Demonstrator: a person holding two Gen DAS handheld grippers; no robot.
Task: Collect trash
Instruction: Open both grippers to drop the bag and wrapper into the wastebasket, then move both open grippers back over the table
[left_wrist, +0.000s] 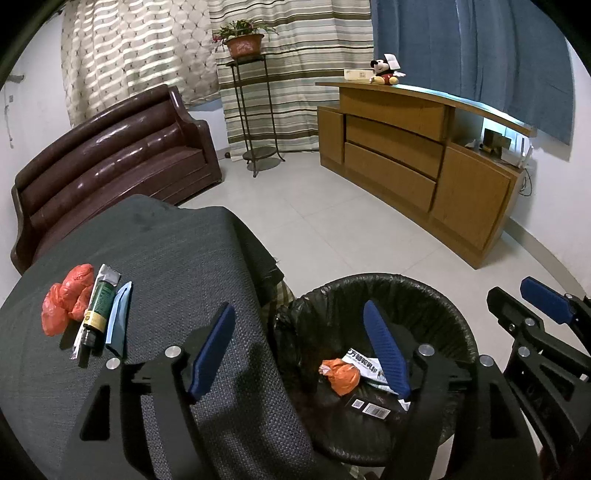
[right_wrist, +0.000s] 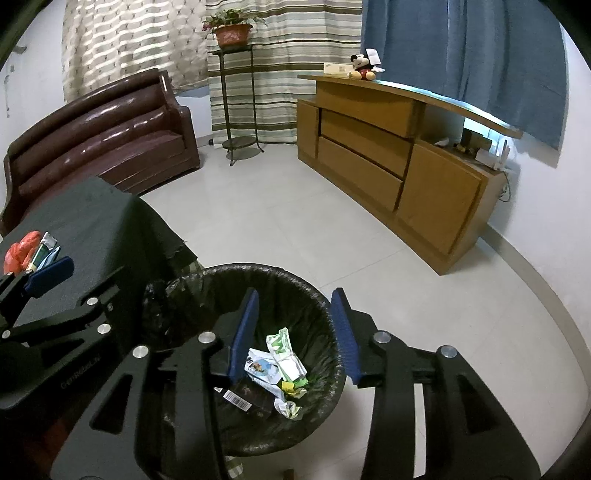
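Observation:
A black-lined trash bin (left_wrist: 436, 295) stands on the floor beside the grey-clothed table (left_wrist: 166, 251); it also shows in the right wrist view (right_wrist: 295, 280). Inside lie an orange bag (left_wrist: 341, 374), white wrappers (right_wrist: 284, 358) and a dark barcoded box (left_wrist: 369, 406). On the table lie an orange plastic bag (left_wrist: 64, 299), a green tube (left_wrist: 99, 306) and a blue packet (left_wrist: 119, 319). My left gripper (left_wrist: 299, 350) is open and empty, straddling the table edge and the bin. My right gripper (right_wrist: 295, 336) is open and empty above the bin.
A brown leather sofa (left_wrist: 110, 155) stands behind the table. A metal plant stand (left_wrist: 255, 110) with a potted plant is at the back. A wooden cabinet (left_wrist: 424, 166) with a plush toy runs along the right. Tiled floor (left_wrist: 332, 221) lies between them.

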